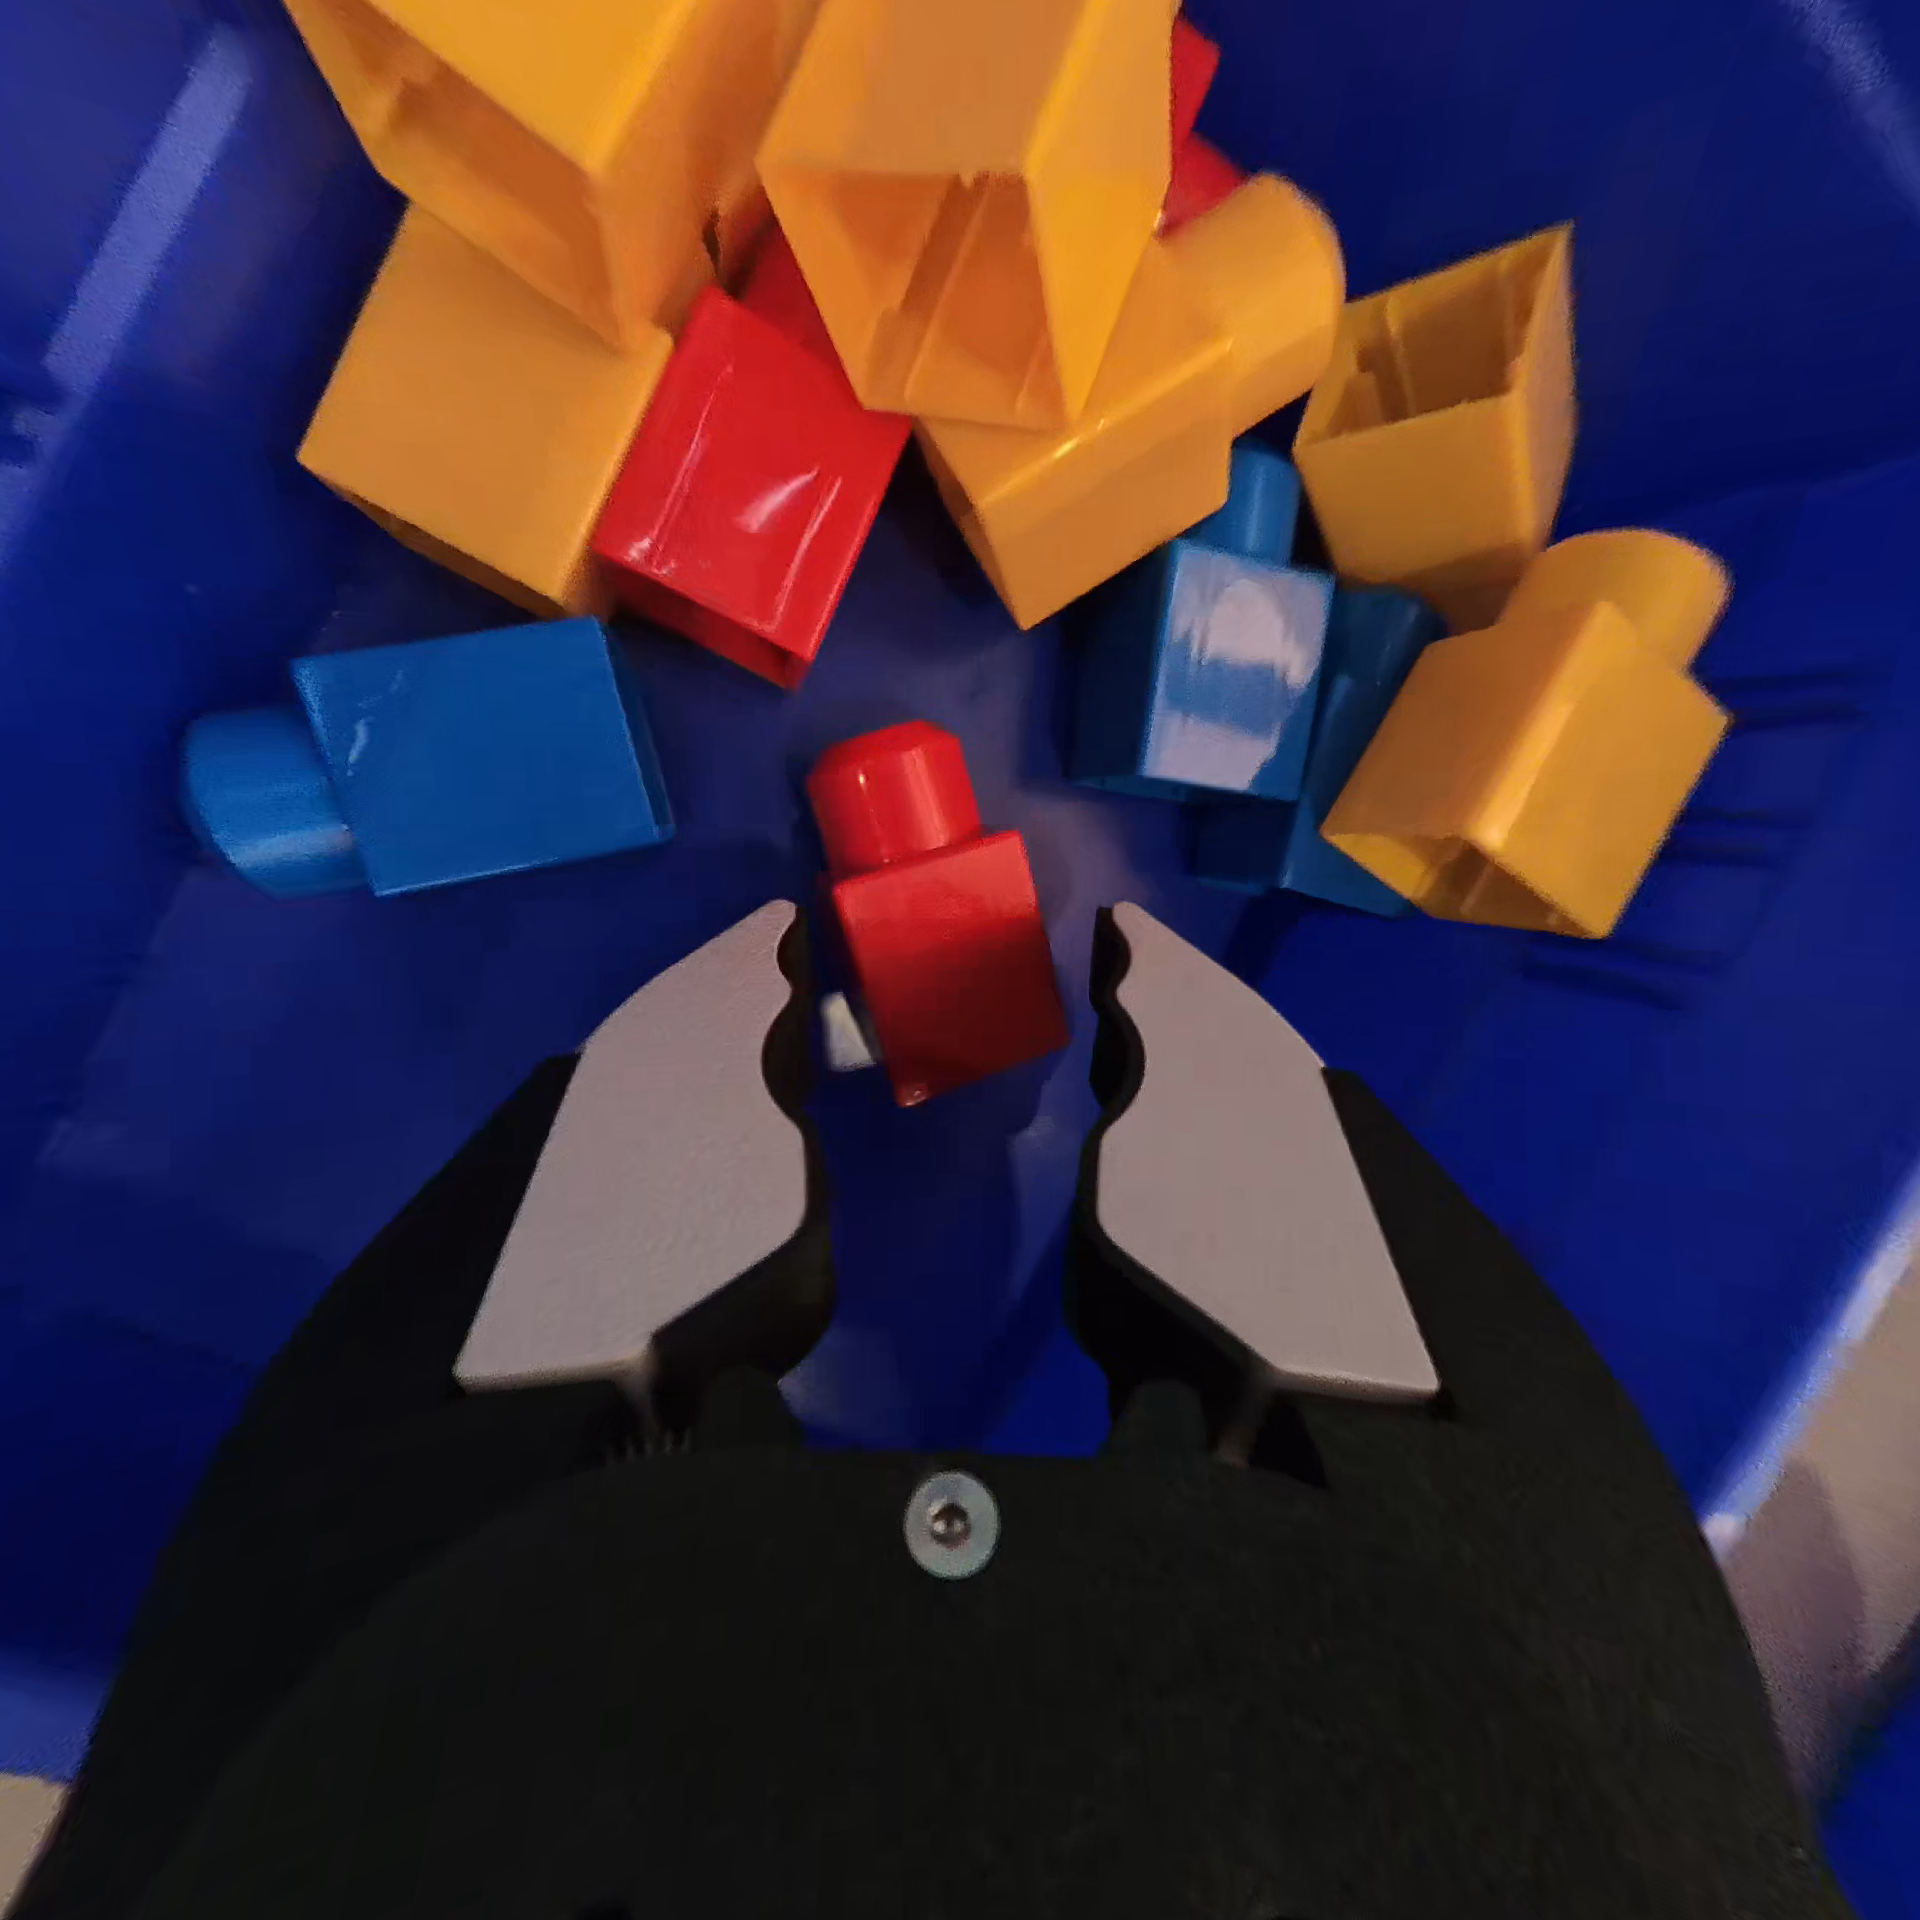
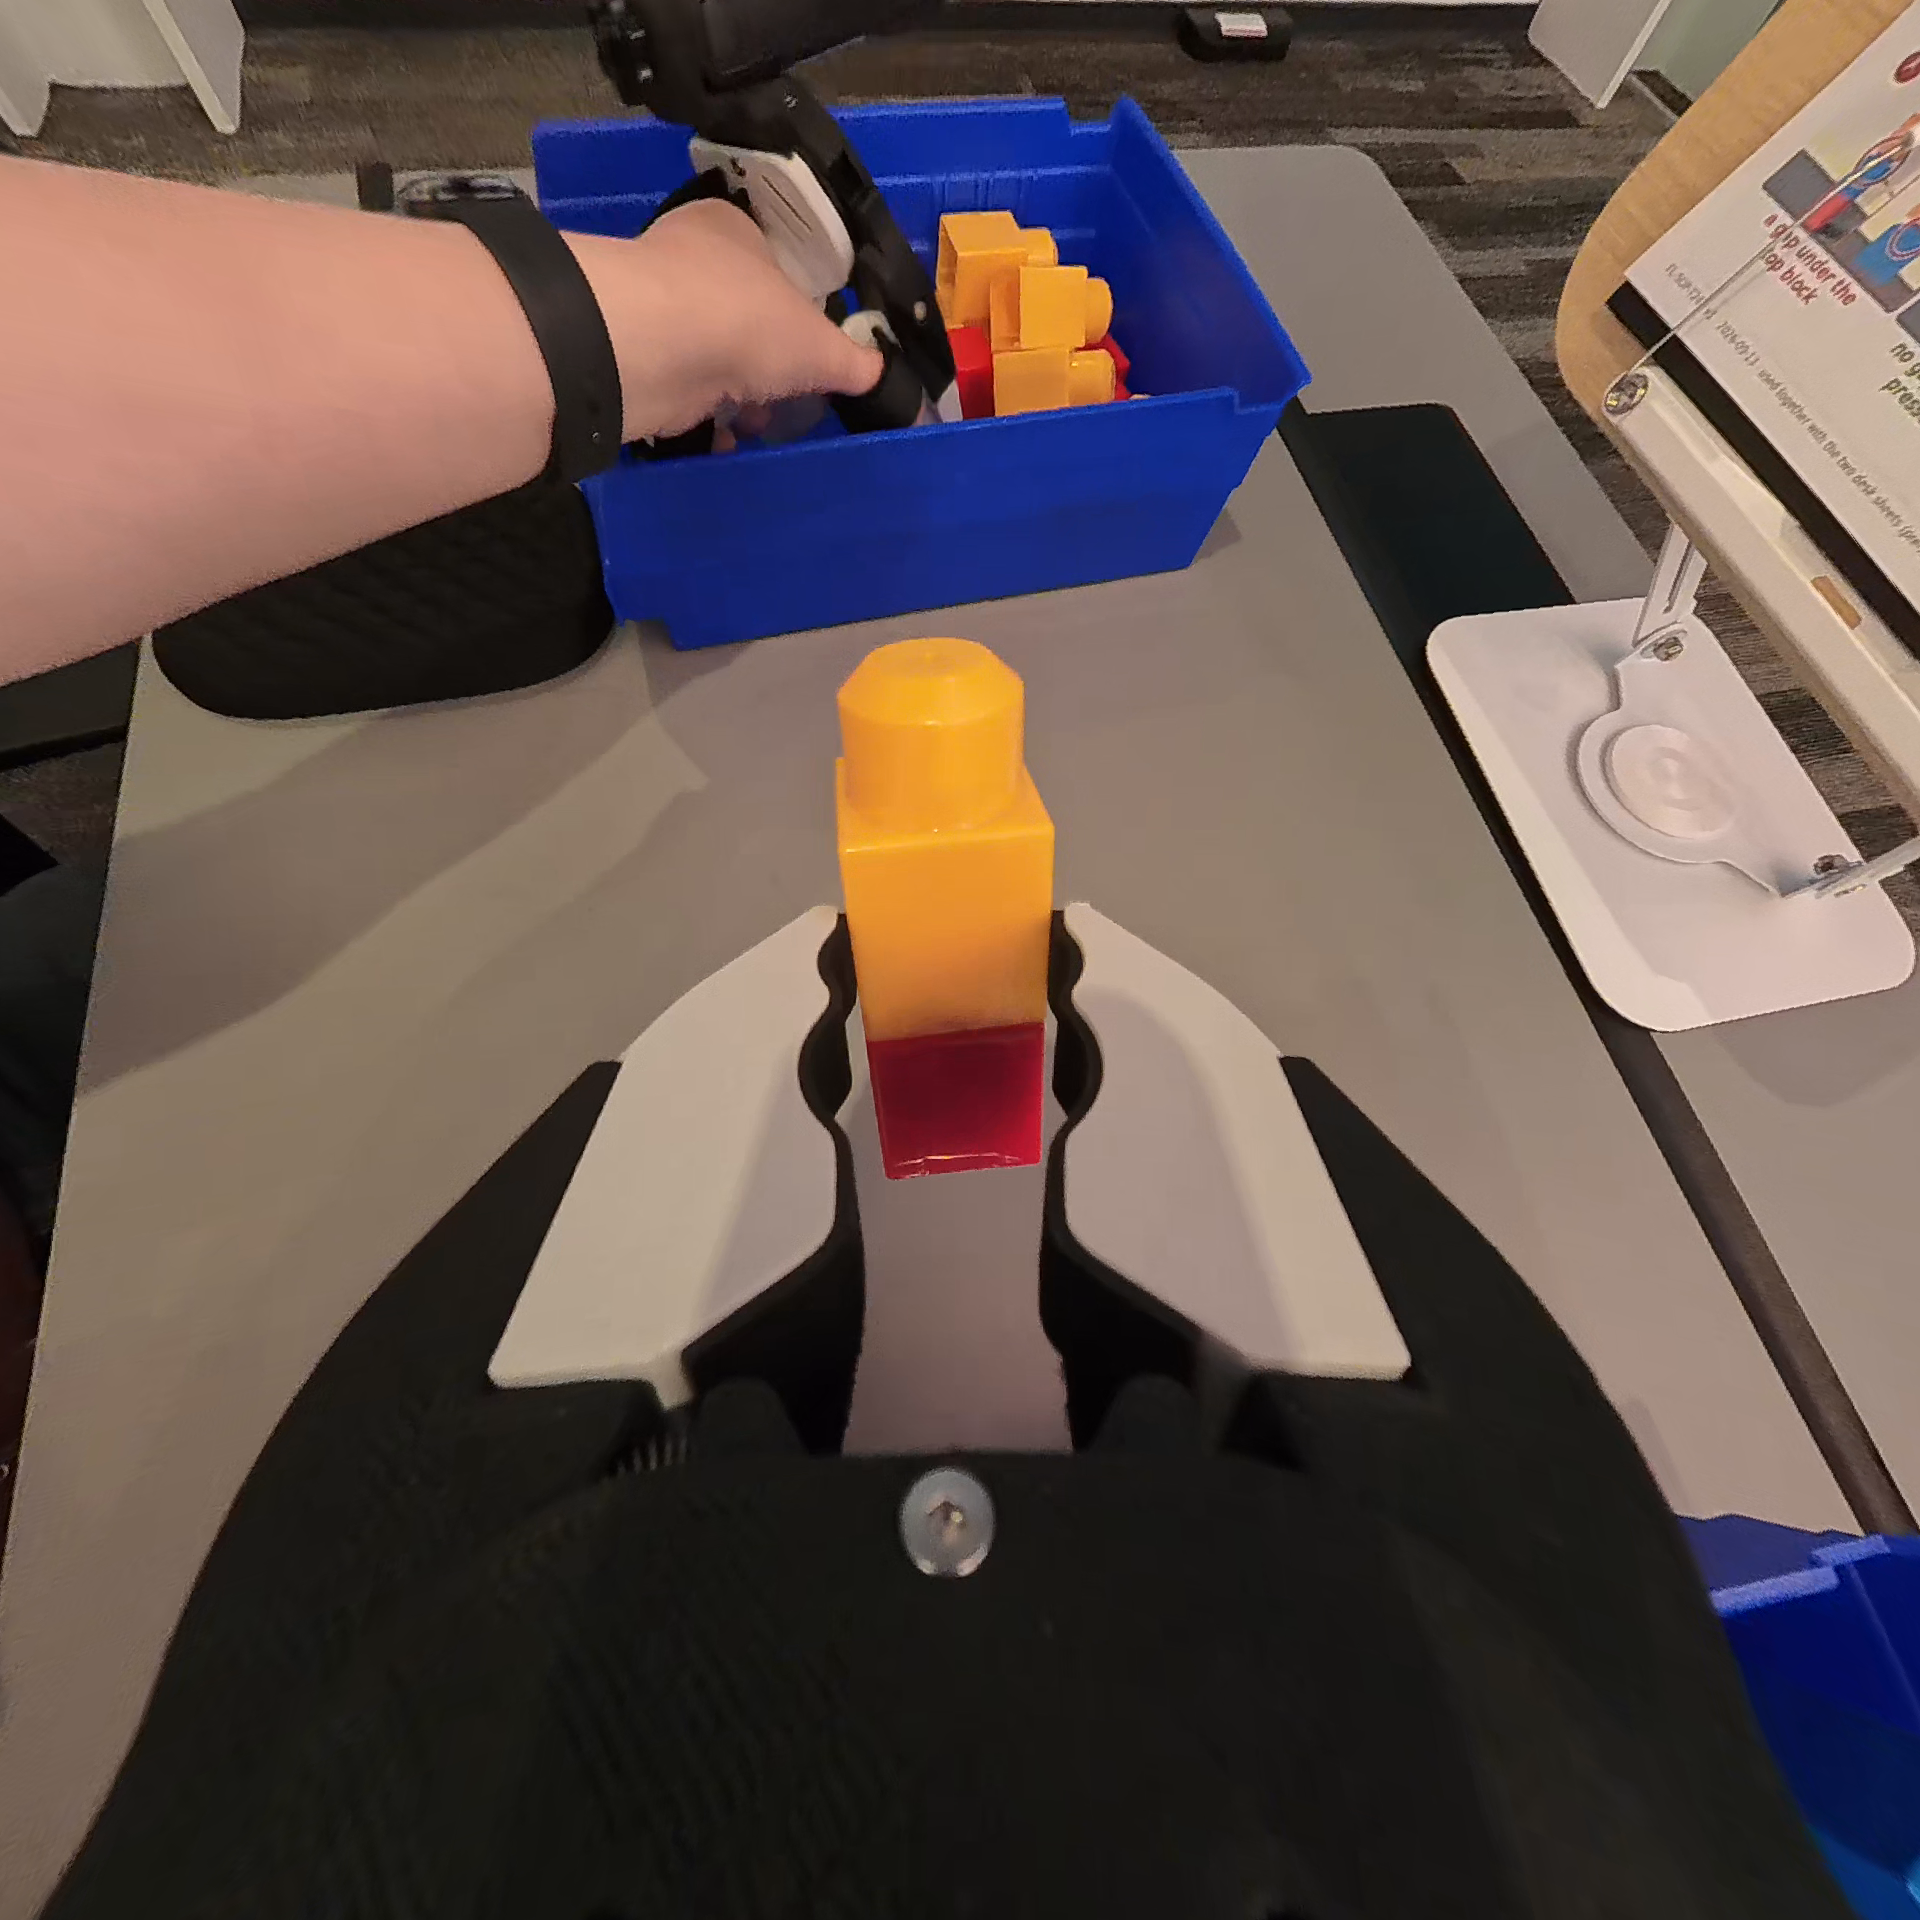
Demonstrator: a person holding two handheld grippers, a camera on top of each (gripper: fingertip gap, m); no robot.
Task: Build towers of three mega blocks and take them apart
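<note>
While our right gripper (image 2: 948,997) clamps its fingers on the yellow block (image 2: 940,894) stacked on a red one (image 2: 956,1101), the left gripper (image 1: 948,935) gapes wide. Between its fingers, untouched, lies a loose red block (image 1: 935,935) in the blue bin (image 1: 1662,260).

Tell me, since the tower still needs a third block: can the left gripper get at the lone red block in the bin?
Probably yes. The left gripper is open, its fingers either side of the red block with a gap on the right. Neighbouring blocks lie clear of both fingers.
</note>
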